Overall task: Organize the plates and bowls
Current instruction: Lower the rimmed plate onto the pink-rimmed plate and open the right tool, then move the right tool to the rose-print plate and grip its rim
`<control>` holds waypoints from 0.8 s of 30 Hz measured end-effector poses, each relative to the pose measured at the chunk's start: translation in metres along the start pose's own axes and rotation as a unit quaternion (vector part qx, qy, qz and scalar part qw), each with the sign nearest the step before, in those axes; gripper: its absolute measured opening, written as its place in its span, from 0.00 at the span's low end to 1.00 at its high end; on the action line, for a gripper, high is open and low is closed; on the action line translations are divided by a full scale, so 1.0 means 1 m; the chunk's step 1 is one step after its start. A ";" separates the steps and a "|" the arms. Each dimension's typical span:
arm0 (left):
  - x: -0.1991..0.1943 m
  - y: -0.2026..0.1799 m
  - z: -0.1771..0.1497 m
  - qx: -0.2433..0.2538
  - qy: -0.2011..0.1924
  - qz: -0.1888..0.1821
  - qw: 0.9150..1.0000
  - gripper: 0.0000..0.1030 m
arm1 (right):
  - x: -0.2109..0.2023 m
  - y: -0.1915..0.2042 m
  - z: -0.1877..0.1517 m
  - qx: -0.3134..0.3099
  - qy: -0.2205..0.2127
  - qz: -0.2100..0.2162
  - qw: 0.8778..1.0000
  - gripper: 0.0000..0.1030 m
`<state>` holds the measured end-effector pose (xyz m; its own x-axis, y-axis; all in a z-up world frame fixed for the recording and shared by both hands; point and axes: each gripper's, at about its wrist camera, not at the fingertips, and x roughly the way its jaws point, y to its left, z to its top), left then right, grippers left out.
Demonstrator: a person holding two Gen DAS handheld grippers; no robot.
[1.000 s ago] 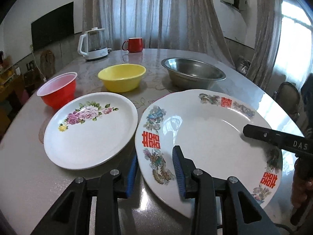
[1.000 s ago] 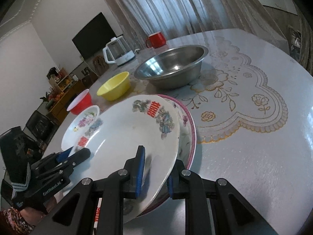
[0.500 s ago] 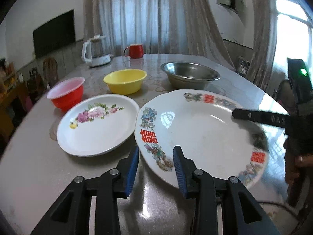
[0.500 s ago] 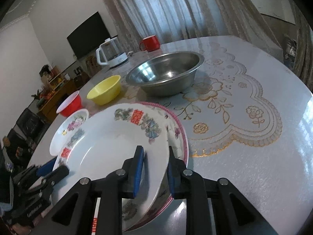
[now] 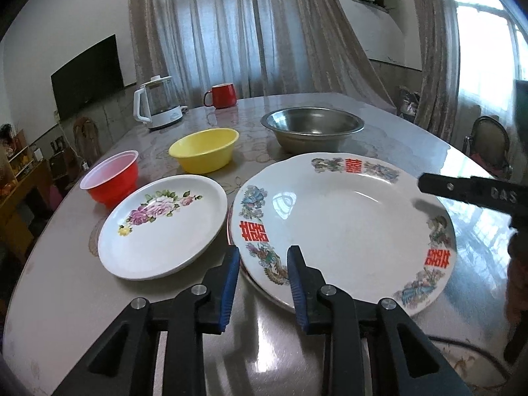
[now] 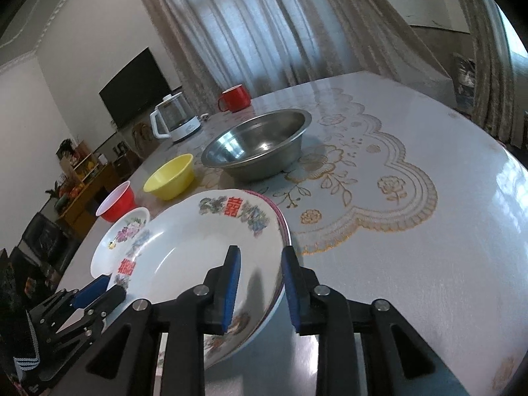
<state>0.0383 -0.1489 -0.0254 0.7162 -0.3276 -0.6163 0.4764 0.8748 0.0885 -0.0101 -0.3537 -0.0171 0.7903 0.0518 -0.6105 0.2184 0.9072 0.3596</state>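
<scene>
On the table, the big red-character plate (image 5: 346,227) already sits stacked on a pink-rimmed plate (image 6: 283,222). Both the left gripper (image 5: 263,275) and right gripper (image 6: 260,283) straddle its rim with fingers apart, left just closing, right just opening. Floral plate (image 5: 161,227) and the bowls aren't stacked yet.

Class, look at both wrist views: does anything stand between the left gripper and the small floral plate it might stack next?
Nothing visible does. The left gripper sits beside the small floral plate, with only bare table between them.
</scene>
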 end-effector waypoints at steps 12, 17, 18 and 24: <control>0.000 0.005 -0.003 -0.016 0.010 -0.009 1.000 0.58 | 0.000 0.002 -0.016 0.008 0.004 -0.015 1.000 0.26; -0.010 0.015 -0.004 -0.020 0.004 -0.002 1.000 0.73 | -0.001 0.008 -0.018 -0.005 0.002 -0.029 1.000 0.26; -0.012 0.020 -0.004 -0.026 0.001 0.001 1.000 0.75 | -0.002 0.008 -0.018 -0.003 0.002 -0.029 1.000 0.26; -0.021 0.053 -0.006 -0.070 -0.005 0.018 0.997 0.79 | -0.015 0.012 -0.012 -0.002 -0.022 -0.044 0.999 0.27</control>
<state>0.0452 -0.0935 -0.0126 0.7366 -0.2973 -0.6075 0.3745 0.9272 0.0003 -0.0256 -0.3383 -0.0118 0.7925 -0.0467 -0.6080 0.2858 0.9092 0.3027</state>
